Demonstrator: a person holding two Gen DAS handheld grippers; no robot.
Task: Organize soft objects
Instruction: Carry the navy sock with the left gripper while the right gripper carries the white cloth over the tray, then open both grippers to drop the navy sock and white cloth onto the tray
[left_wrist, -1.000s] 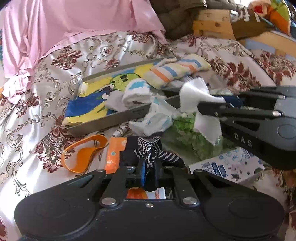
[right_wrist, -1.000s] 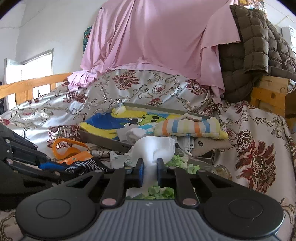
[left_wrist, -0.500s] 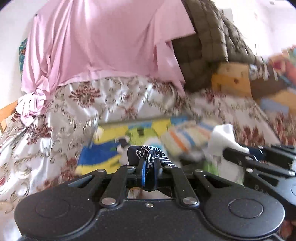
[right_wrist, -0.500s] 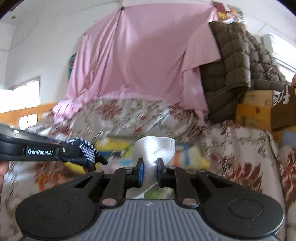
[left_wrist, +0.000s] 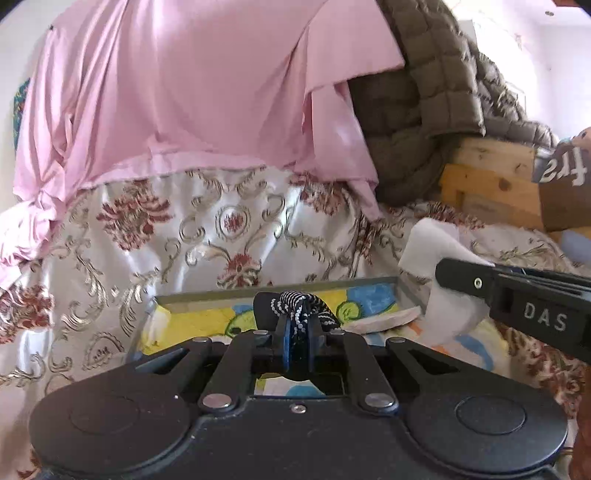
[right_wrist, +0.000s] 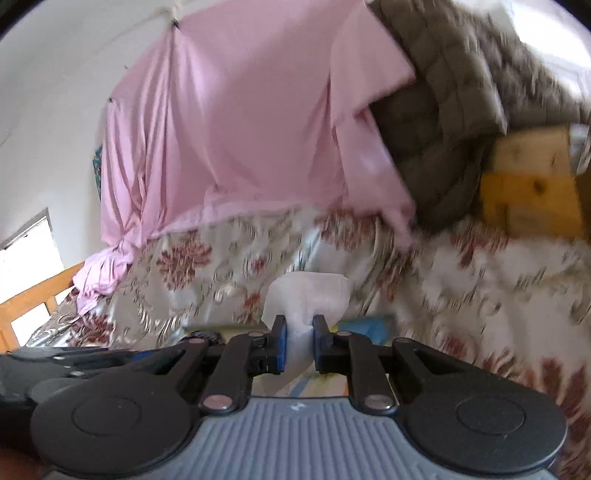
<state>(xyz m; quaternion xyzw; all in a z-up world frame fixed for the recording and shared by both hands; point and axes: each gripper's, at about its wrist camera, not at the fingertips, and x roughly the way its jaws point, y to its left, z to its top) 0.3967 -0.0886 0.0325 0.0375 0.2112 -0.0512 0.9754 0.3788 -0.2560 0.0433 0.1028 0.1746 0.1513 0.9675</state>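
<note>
Left gripper (left_wrist: 297, 332) is clamped on a navy striped sock (left_wrist: 295, 304); right gripper (right_wrist: 298, 341) pinches a white sock (right_wrist: 306, 295). Both are held side by side, pointing slightly downward, above the grey tray (left_wrist: 280, 287) on the bed (left_wrist: 110, 258), which holds a cartoon-print cloth (left_wrist: 207, 321).

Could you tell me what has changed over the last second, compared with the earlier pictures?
Both grippers have lifted their loads away from the cluttered pile: the left gripper carries the dark dotted sock, the right gripper the white cloth. Both grips stayed shut; the tray remains on the floral bedspread.
</note>
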